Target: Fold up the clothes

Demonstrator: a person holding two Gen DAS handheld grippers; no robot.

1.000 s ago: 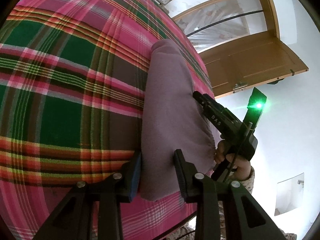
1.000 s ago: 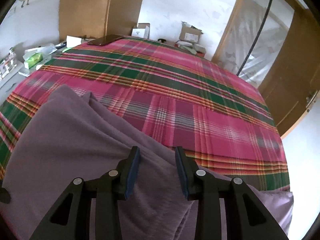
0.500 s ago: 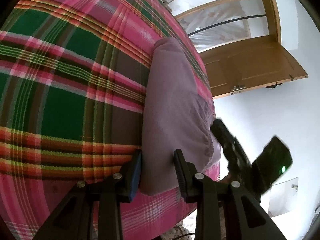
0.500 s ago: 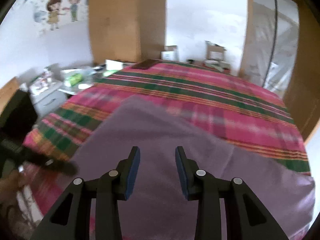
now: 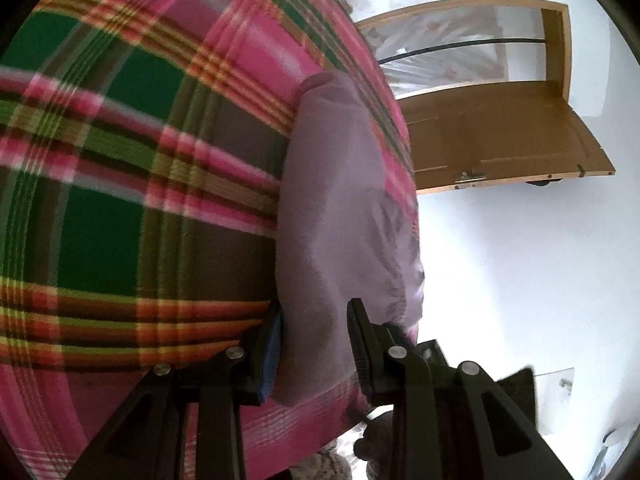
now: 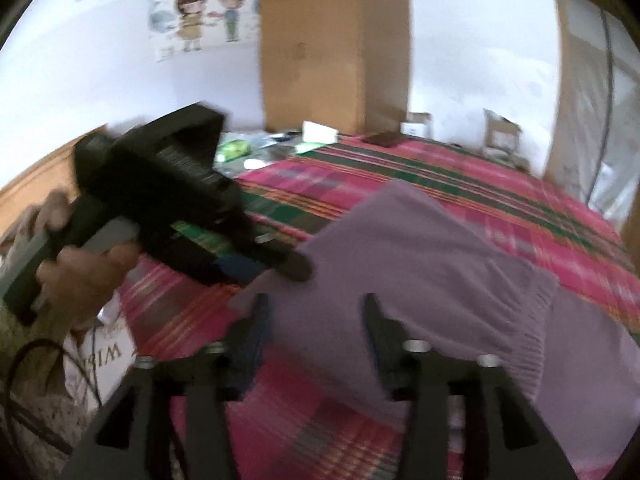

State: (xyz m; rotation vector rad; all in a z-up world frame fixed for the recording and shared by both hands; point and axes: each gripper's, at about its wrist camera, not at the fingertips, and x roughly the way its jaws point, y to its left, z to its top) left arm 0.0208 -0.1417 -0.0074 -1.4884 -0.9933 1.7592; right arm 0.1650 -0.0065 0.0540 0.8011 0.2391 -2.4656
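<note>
While the left gripper (image 5: 314,340) has its fingers about half open around the near corner of the purple garment (image 5: 336,200), pads against the cloth on one side at least, whether it truly pinches is hard to tell. The garment lies folded into a long band near the edge of the plaid bedspread (image 5: 120,200). The right gripper (image 6: 314,320), whose jaws have just been opening, hovers wide and empty above the ribbed hem, so by my judgement one fold is laid and more remain.
</note>
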